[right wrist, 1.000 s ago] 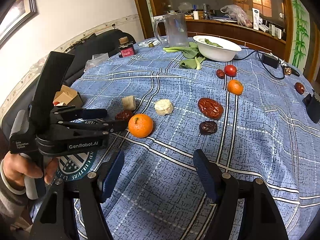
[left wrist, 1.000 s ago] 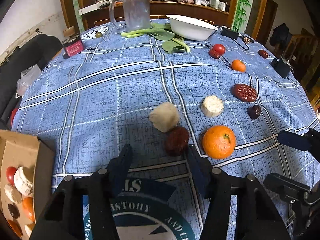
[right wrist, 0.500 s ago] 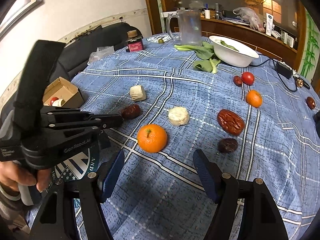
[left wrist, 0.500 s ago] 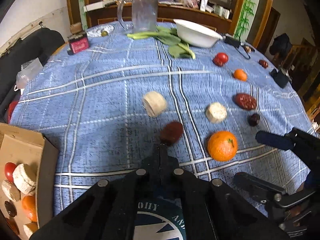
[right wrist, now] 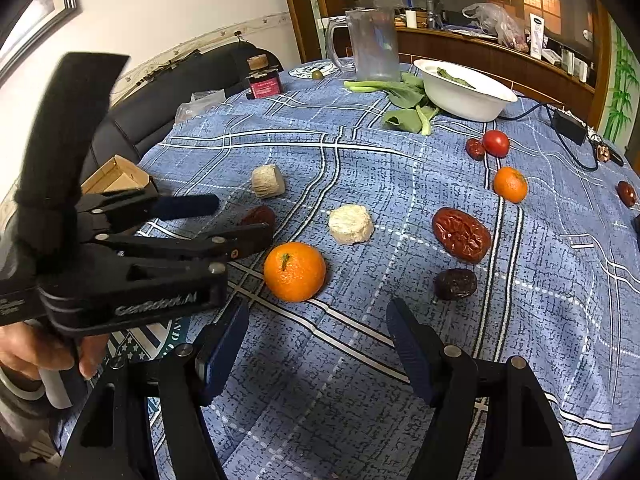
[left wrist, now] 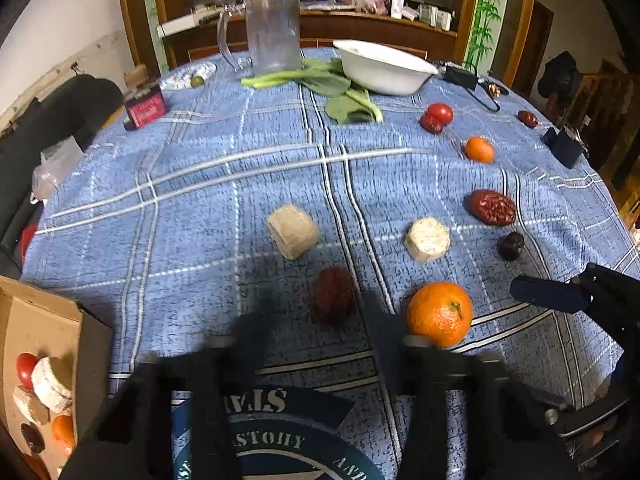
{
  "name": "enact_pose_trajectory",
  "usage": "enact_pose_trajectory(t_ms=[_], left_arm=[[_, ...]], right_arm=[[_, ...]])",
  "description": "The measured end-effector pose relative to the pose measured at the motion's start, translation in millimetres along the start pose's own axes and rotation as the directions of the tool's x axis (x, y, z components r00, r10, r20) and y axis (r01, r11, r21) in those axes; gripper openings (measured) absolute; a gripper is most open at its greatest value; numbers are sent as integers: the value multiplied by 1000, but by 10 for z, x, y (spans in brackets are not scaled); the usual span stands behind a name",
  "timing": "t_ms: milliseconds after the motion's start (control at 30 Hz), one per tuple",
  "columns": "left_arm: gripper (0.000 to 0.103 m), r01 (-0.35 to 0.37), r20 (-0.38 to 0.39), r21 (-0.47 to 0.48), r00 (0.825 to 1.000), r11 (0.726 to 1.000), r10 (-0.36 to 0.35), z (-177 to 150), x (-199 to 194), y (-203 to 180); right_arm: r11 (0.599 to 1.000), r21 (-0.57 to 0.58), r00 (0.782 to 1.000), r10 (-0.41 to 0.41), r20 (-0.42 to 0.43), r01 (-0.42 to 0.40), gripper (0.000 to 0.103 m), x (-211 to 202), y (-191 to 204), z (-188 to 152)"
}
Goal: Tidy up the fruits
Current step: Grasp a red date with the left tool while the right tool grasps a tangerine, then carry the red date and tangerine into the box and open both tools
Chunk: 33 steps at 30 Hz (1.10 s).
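Observation:
Fruits lie spread on the blue checked tablecloth [left wrist: 192,208]. My left gripper [left wrist: 320,332] is open and blurred, its fingers just short of a dark red date [left wrist: 334,294], which also shows in the right wrist view [right wrist: 258,216]. A large orange [left wrist: 439,314] lies right of the date. A pale cut piece [left wrist: 293,232] and a second one [left wrist: 427,239] lie beyond. My right gripper [right wrist: 318,344] is open and empty, with the large orange [right wrist: 295,272] ahead of it.
A cardboard box [left wrist: 36,356] with several fruits in it stands at the left table edge. Farther off lie a big red date [left wrist: 491,207], a dark date [left wrist: 511,245], a small orange [left wrist: 479,149], a tomato [left wrist: 440,113], a white bowl [left wrist: 382,66], greens and a clear jug [left wrist: 272,38].
My left gripper was open, shut half a second ago, and has opened again near the dark red date. The right gripper moved closer to the large orange.

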State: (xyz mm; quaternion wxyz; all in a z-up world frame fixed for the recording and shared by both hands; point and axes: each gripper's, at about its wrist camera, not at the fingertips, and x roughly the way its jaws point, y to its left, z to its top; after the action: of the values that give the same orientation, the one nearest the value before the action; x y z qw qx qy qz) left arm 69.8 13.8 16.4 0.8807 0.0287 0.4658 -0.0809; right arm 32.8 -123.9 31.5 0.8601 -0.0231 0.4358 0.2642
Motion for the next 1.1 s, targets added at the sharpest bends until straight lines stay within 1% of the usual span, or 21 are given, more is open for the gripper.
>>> enact_pose_trajectory(t_ms=[33,100,200,300,367,400,433,467,500,600,700,900,1000,1100], left_arm=[[20,9,-8,-3,1000,1000,-9,-8,21,0],[20,11,1,-4,1000,1000,-11,-13,16,2],[20,24,2,-31,1000,999,-24,-14,-4,47],[20,16,16,-49,1000,999,-15,-20,-75,75],[20,9,25,-58,1000,998,-7,-35,-140,83],[20,8,29,-64,1000,998,-6,-43,-169,88],[20,8,29,-69,1000,998,-6,-53,-192,93],[20,7,27,-76,1000,997,-5,-72,-222,103],[20,8,26,-80,1000,997,-6,-92,-243,112],[20,12,34,-89,999,996,-9,-167,-368,165],[20,18,48,-101,999,995,-13,-249,-522,229],[20,7,80,-107,997,994,2,-427,-824,338],[20,-17,86,-109,996,994,27,-526,-953,410],[20,-40,99,-113,994,993,52,-634,-1090,498]], right_arm=[[1000,3,1000,-1,0,1,76,5,-10,2],[1000,6,1000,-4,2,4,76,13,-14,8],[1000,-1,1000,-6,8,6,76,21,18,24],[1000,-21,1000,-5,12,5,76,56,82,60],[999,-41,1000,-20,9,21,76,120,143,108],[998,-49,1000,-27,6,27,71,154,165,129],[998,-61,1000,-29,-3,28,63,207,194,152],[997,-72,999,-28,-17,26,43,263,215,166],[997,-77,999,-35,-28,33,39,315,225,173],[998,-45,999,-34,-27,33,39,302,204,167],[999,-37,999,-32,-1,32,39,141,240,118],[1000,-11,999,19,35,-19,39,-139,450,-17],[997,6,996,71,57,-72,39,-241,611,-86],[996,-3,994,91,67,-91,39,-296,778,-130]])
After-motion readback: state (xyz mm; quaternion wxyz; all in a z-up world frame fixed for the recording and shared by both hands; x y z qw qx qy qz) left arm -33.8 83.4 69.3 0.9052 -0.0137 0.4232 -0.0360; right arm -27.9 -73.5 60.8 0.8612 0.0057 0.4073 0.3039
